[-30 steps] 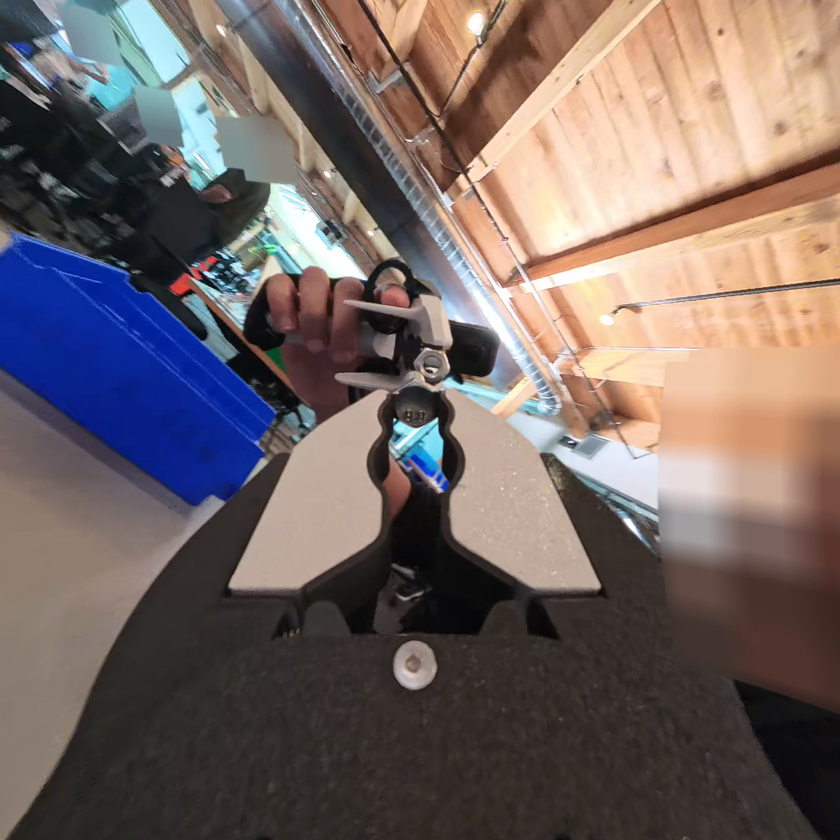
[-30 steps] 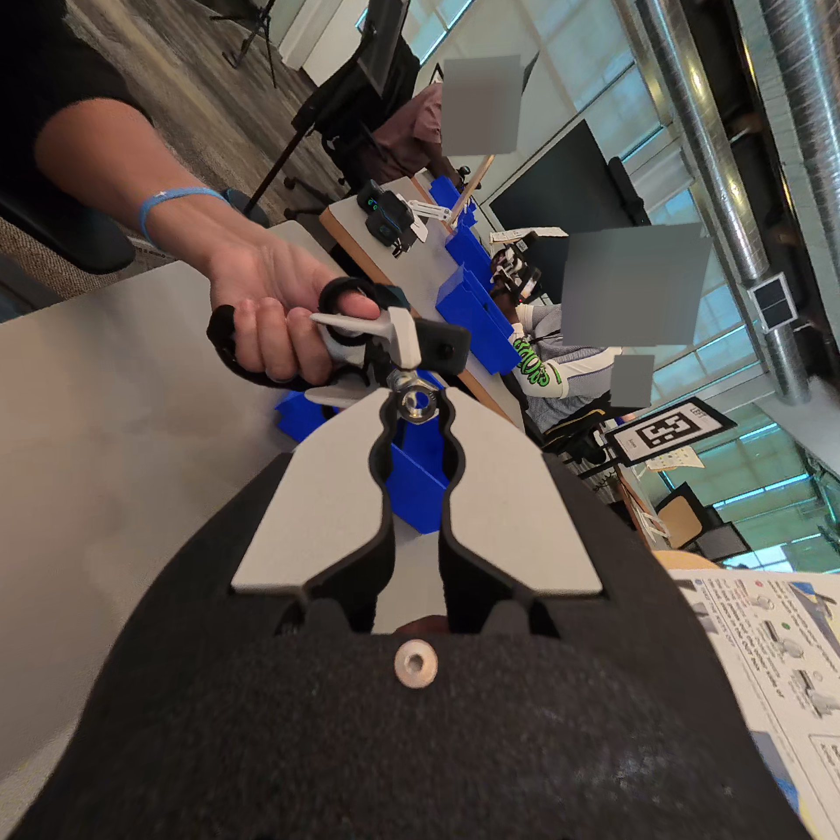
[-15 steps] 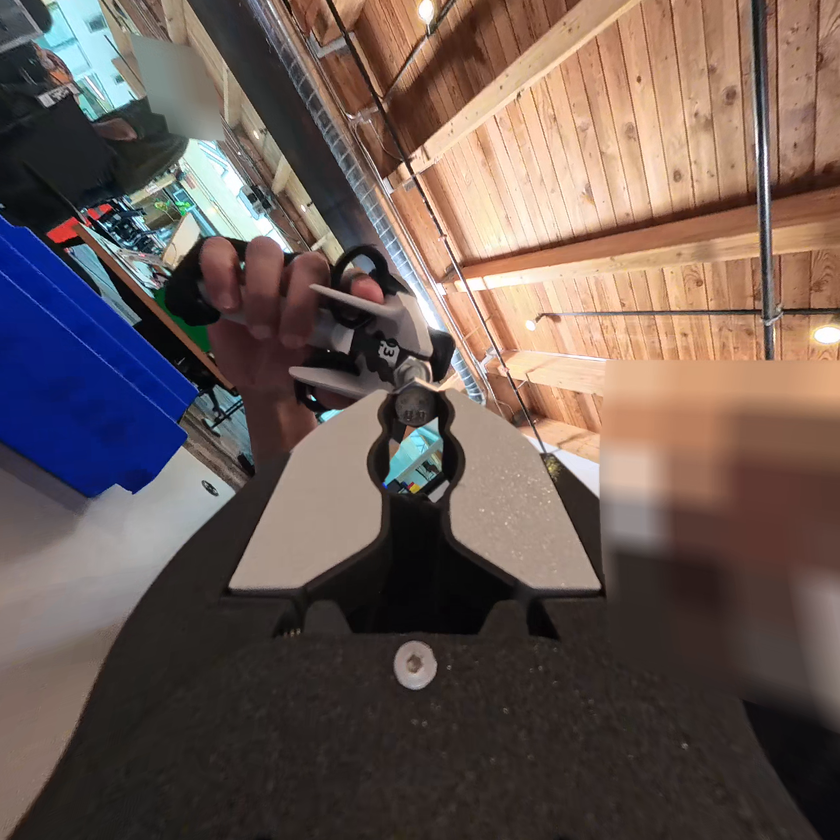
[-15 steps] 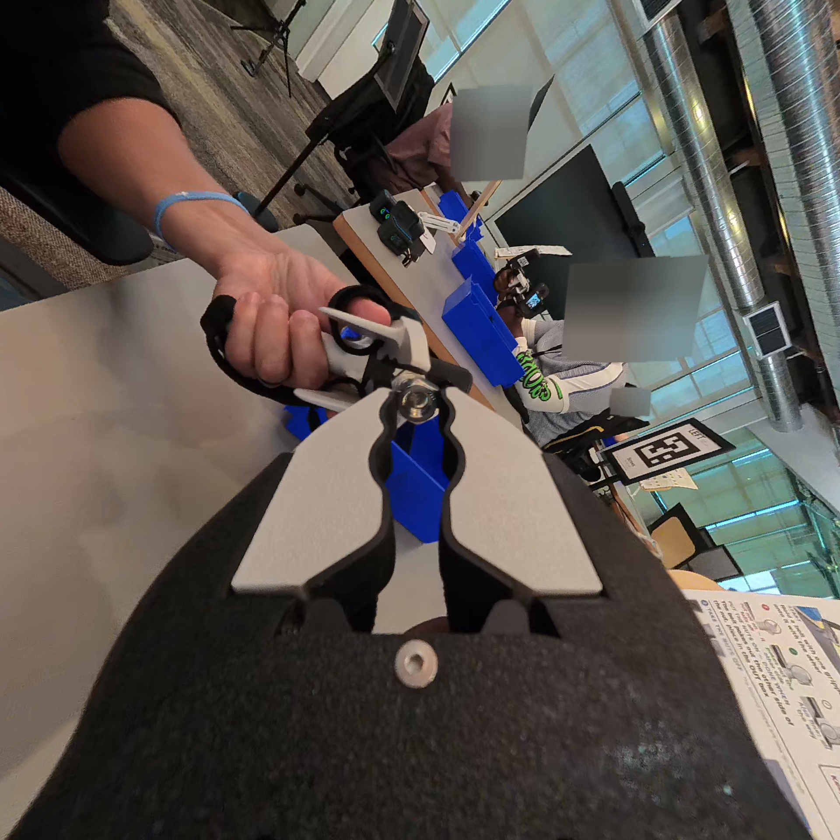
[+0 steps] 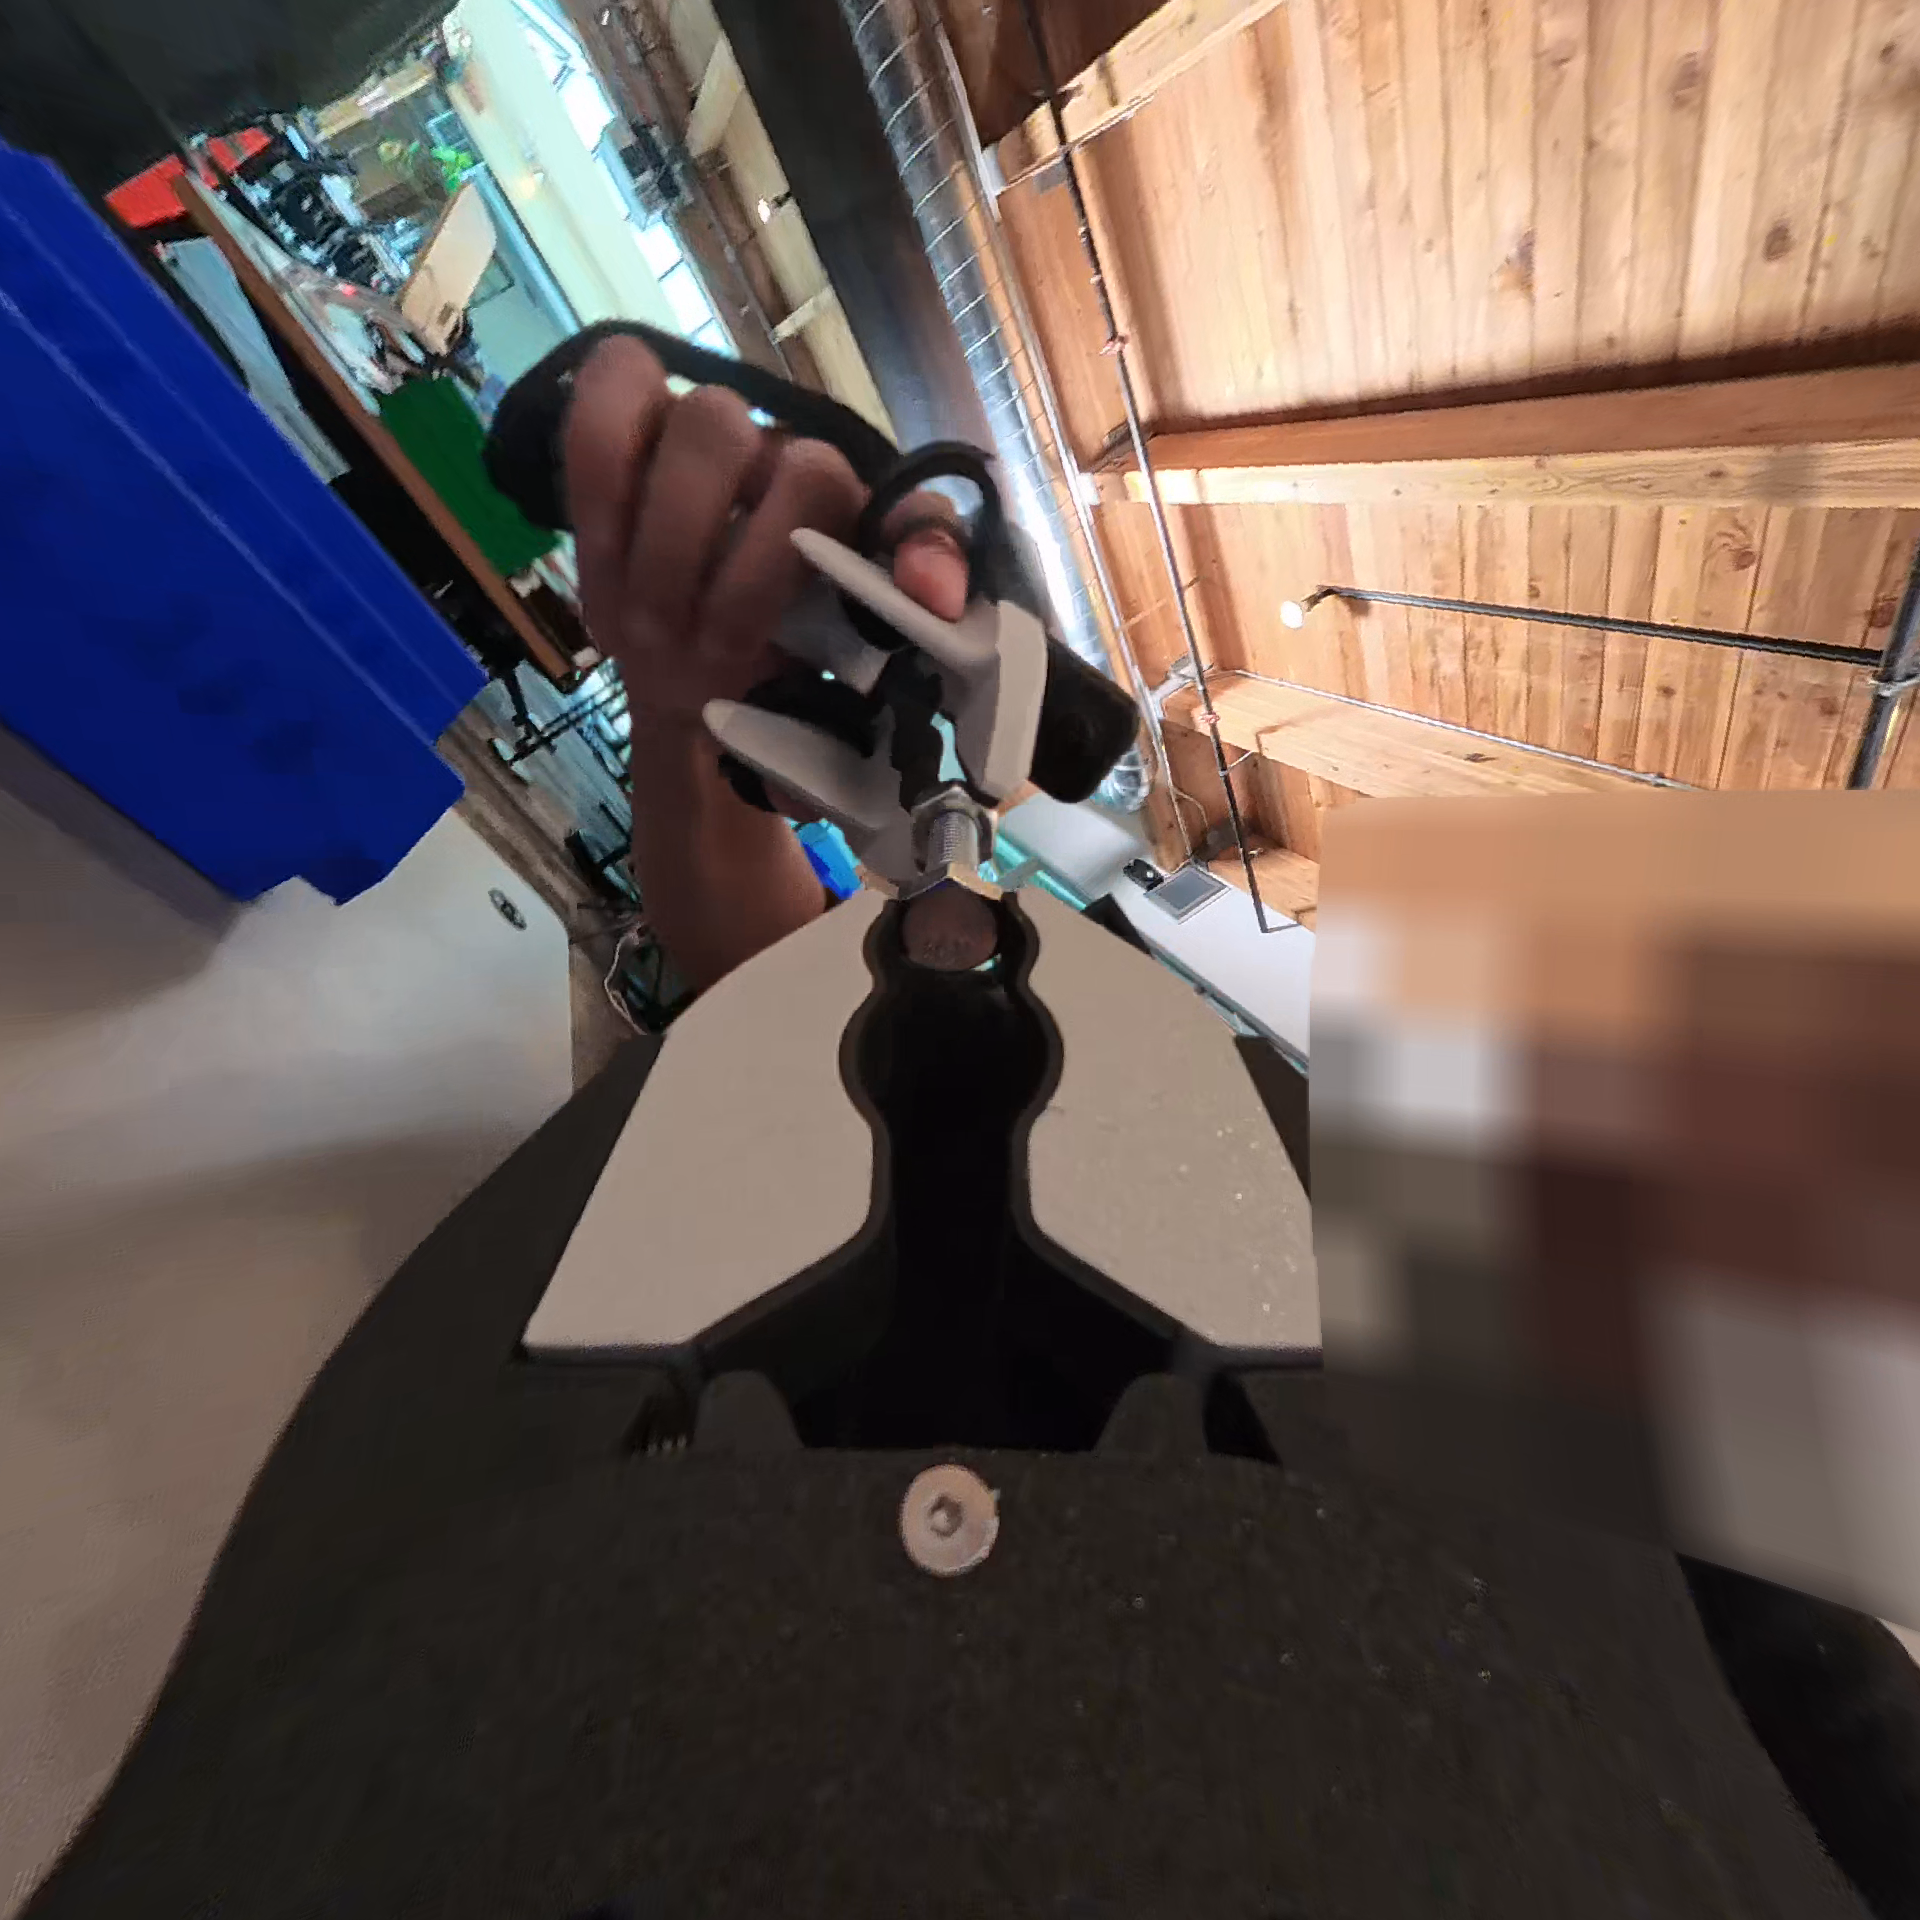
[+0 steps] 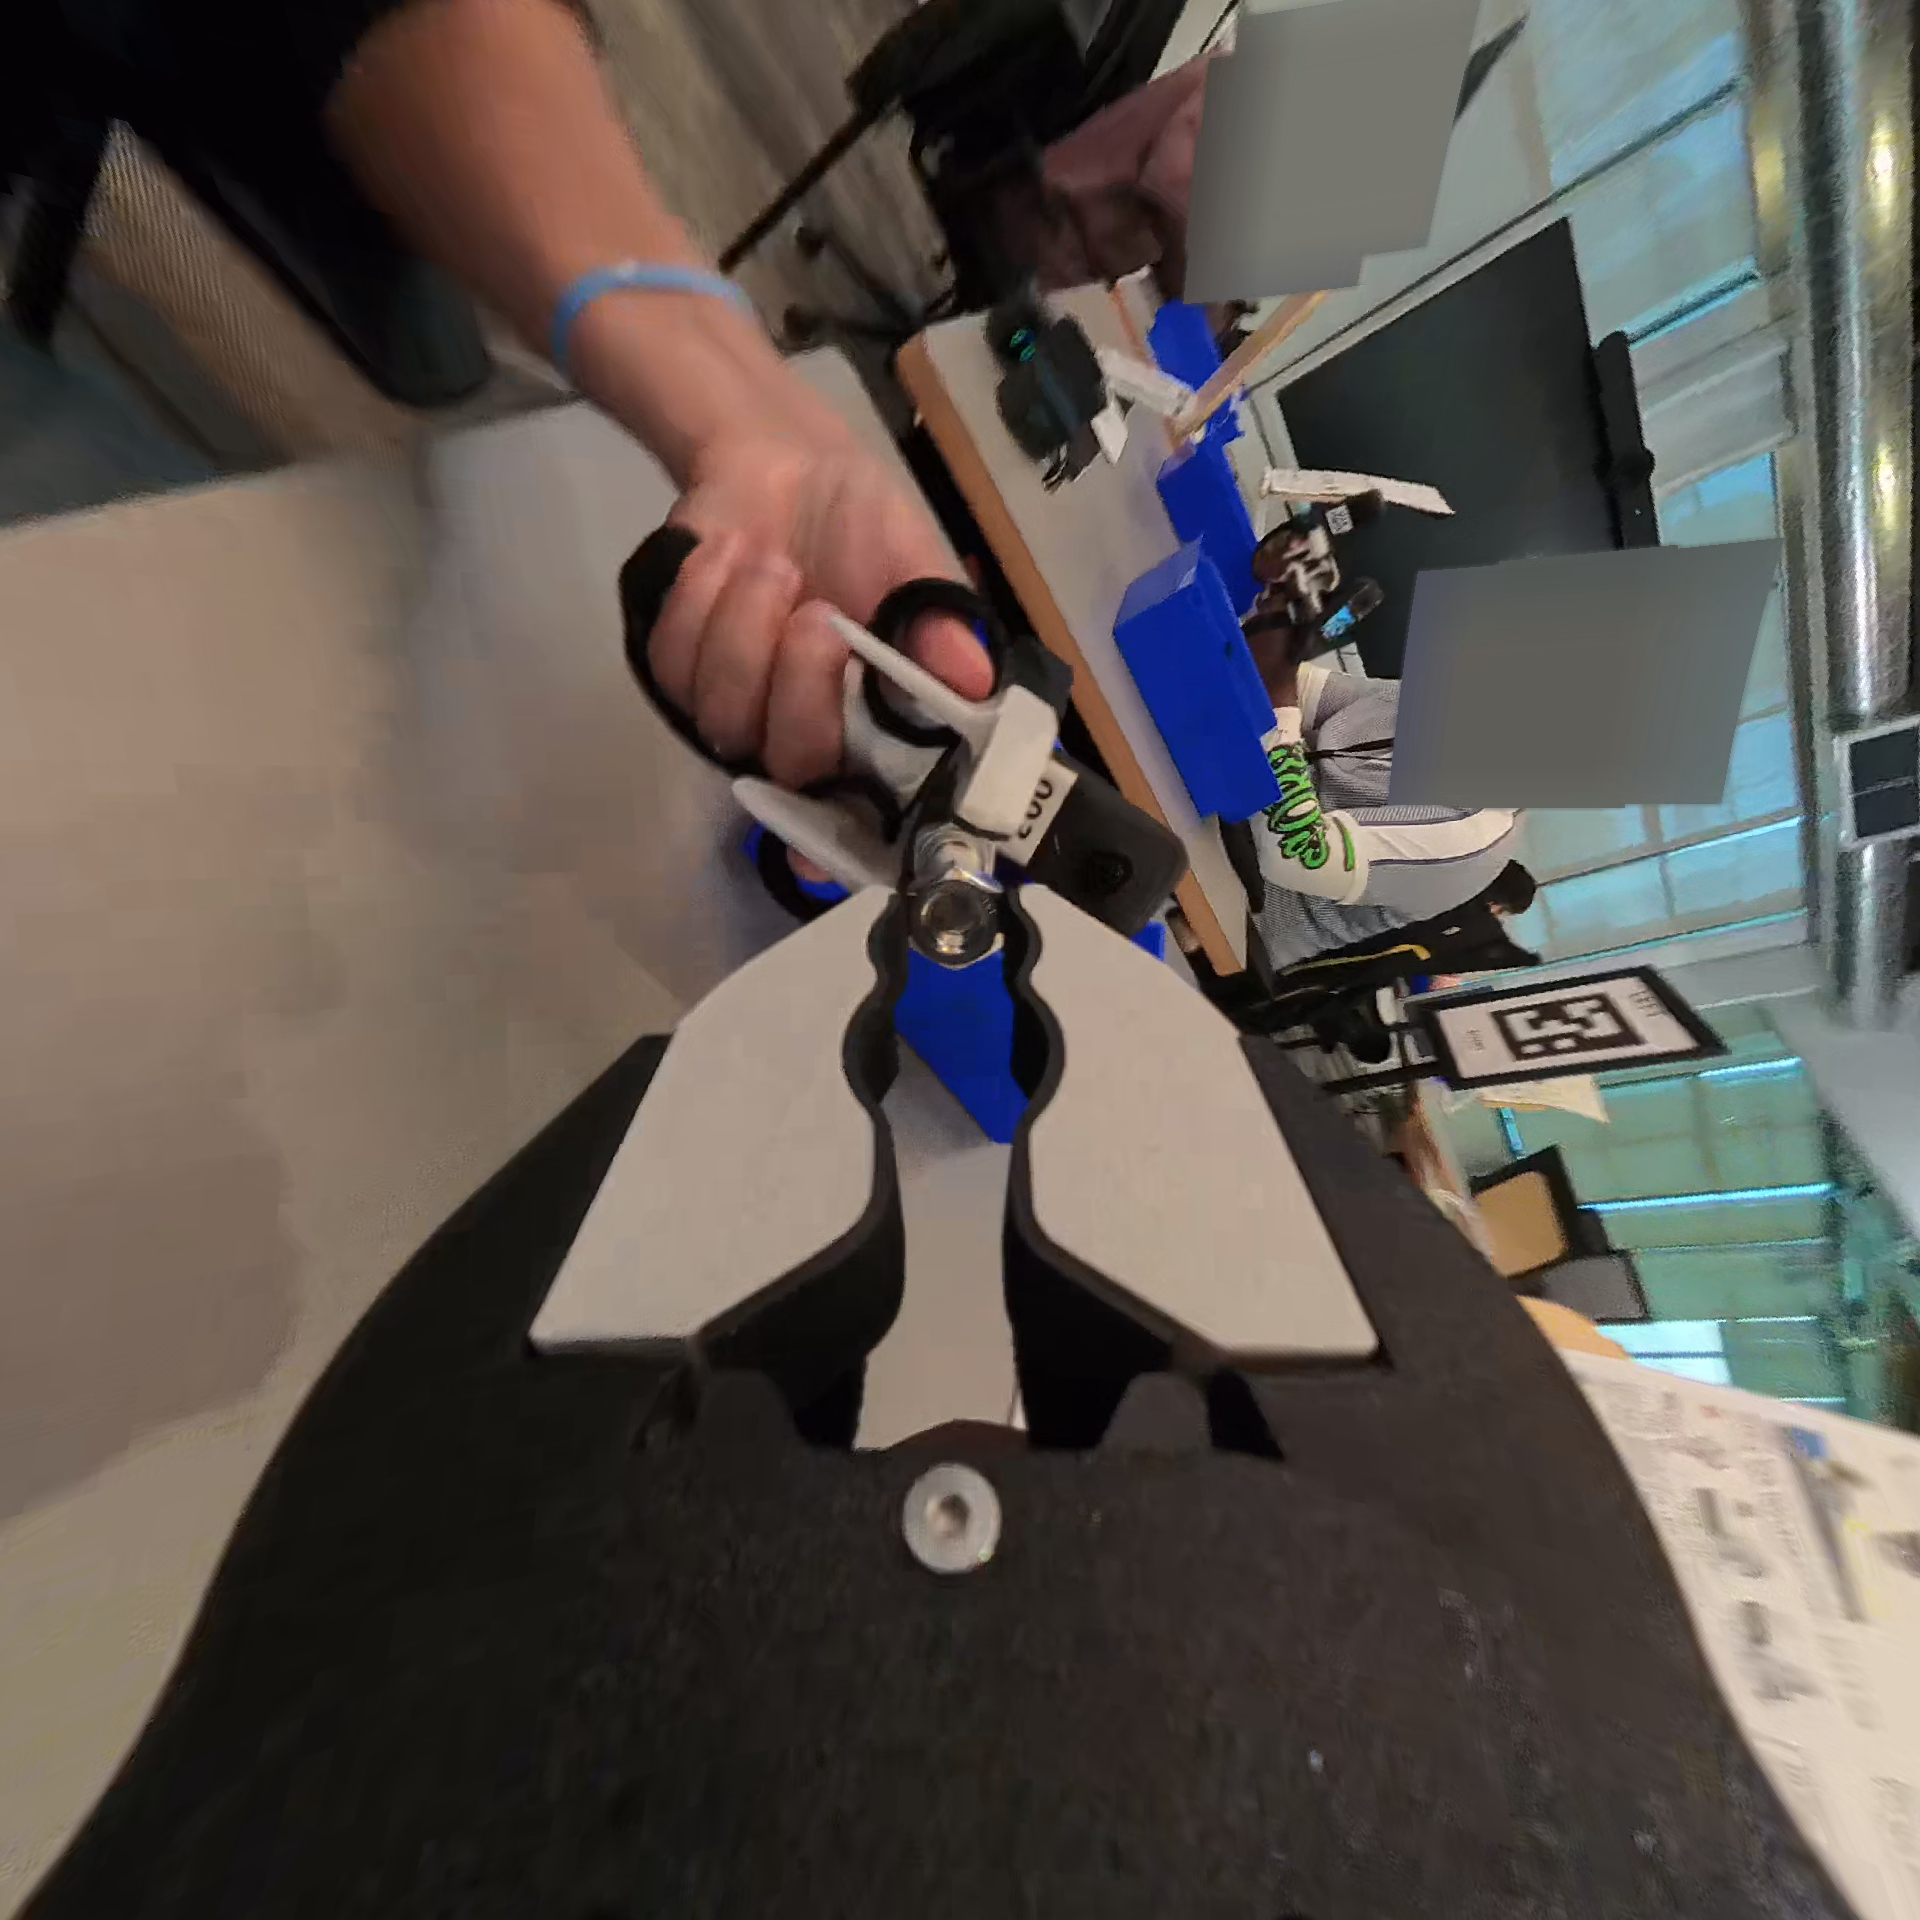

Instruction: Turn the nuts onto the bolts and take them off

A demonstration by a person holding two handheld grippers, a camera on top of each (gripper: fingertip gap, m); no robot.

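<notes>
Right wrist view: right gripper [image 6: 951,920] clamps the silver nut [image 6: 953,918] at twelve o'clock; left gripper [image 5: 943,930] grips the threaded bolt [image 5: 940,844].

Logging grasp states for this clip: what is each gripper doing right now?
Left gripper: shut on the bolt, at its head.
Right gripper: shut on the nut, threaded on that bolt.

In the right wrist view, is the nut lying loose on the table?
No. The nut sits pinched at the tips of the right gripper, held in the air against the bolt in the other gripper.
</notes>
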